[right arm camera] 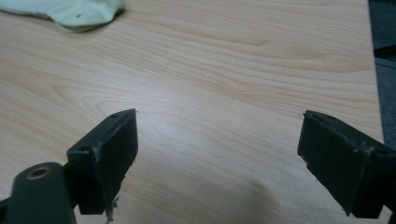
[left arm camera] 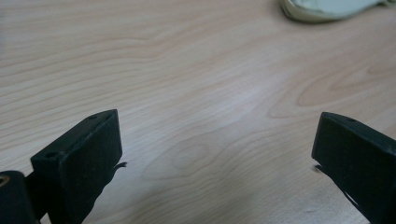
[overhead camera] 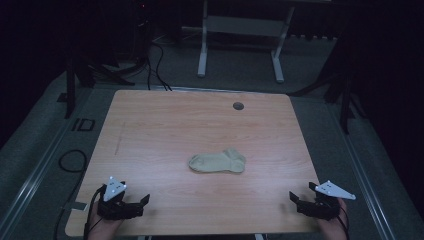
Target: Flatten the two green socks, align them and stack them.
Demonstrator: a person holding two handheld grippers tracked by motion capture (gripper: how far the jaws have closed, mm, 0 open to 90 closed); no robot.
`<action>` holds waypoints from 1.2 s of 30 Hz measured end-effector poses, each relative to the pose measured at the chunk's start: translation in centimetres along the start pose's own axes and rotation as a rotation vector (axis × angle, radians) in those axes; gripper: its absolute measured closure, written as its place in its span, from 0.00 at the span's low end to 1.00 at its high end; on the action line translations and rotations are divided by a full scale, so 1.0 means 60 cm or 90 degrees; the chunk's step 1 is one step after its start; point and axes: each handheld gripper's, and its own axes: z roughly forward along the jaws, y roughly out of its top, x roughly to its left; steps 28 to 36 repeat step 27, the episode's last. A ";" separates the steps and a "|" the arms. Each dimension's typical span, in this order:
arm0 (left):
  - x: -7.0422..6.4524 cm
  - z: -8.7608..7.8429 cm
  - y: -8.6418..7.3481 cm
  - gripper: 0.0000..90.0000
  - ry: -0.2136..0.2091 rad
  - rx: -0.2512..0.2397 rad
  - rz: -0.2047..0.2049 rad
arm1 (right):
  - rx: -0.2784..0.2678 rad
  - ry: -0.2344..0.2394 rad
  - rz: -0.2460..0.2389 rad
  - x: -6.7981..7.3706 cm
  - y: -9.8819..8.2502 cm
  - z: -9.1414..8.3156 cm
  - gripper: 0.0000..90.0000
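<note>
A pale beige sock (overhead camera: pixel 217 162) lies flat near the middle of the wooden table (overhead camera: pixel 165 125), toe to the left. Its edge shows at the top of the left gripper view (left arm camera: pixel 322 10) and at the top left of the right gripper view (right arm camera: pixel 70 13). My left gripper (overhead camera: pixel 138 201) rests at the table's near left corner, open, with nothing between its jaws (left arm camera: pixel 217 154). At the near right corner my right gripper (overhead camera: pixel 301 191) also stands open over bare wood (right arm camera: pixel 217 154). Both are well short of the sock.
A small dark round grommet (overhead camera: pixel 238 105) sits near the table's far edge. Beyond the table stand white desk legs (overhead camera: pixel 202 55) and dark stands, with cables (overhead camera: pixel 72 161) on the grey floor at the left.
</note>
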 end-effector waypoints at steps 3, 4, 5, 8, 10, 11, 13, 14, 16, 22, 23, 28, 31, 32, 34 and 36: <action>0.007 -0.004 -0.007 0.02 0.026 -0.009 -0.009 | -0.009 -0.018 0.019 -0.002 -0.003 -0.002 0.14; 0.010 -0.004 -0.009 0.02 0.031 -0.007 -0.012 | -0.014 -0.024 0.026 -0.004 -0.004 -0.002 0.14; 0.012 -0.006 -0.010 0.02 0.039 -0.009 -0.015 | -0.017 -0.031 0.032 -0.004 -0.004 -0.003 0.14; 0.018 -0.013 -0.014 0.02 0.059 -0.032 -0.035 | -0.032 -0.042 0.042 -0.005 -0.003 -0.005 0.14; 0.023 -0.017 -0.018 0.02 0.066 -0.050 -0.051 | -0.039 -0.044 0.045 -0.005 -0.004 -0.004 0.14; 0.026 -0.018 -0.020 0.02 0.074 -0.052 -0.056 | -0.042 -0.047 0.045 -0.005 -0.004 -0.003 0.14; 0.031 -0.021 -0.023 0.02 0.094 -0.063 -0.071 | -0.044 -0.059 0.045 -0.004 -0.003 0.000 0.14; 0.033 -0.024 -0.024 0.02 0.102 -0.071 -0.077 | -0.044 -0.062 0.043 -0.003 -0.002 0.001 0.14; 0.036 -0.029 -0.025 0.02 0.108 -0.084 -0.087 | -0.046 -0.060 0.042 -0.003 0.000 0.003 0.14; 0.035 -0.027 -0.033 0.02 0.120 -0.079 -0.085 | -0.056 -0.061 0.029 -0.002 -0.002 0.005 0.15; 0.034 -0.027 -0.033 0.02 0.118 -0.081 -0.086 | -0.056 -0.061 0.027 -0.002 -0.002 0.005 0.15; 0.035 -0.028 -0.034 0.02 0.114 -0.089 -0.093 | -0.055 -0.061 0.030 -0.003 -0.003 0.005 0.15; 0.035 -0.028 -0.034 0.02 0.114 -0.089 -0.093 | -0.055 -0.061 0.030 -0.003 -0.003 0.005 0.15; 0.035 -0.028 -0.034 0.02 0.114 -0.089 -0.093 | -0.055 -0.061 0.030 -0.003 -0.003 0.005 0.15; 0.035 -0.028 -0.034 0.02 0.114 -0.089 -0.093 | -0.055 -0.061 0.030 -0.003 -0.003 0.005 0.15; 0.035 -0.028 -0.034 0.02 0.114 -0.089 -0.093 | -0.055 -0.061 0.030 -0.003 -0.003 0.005 0.15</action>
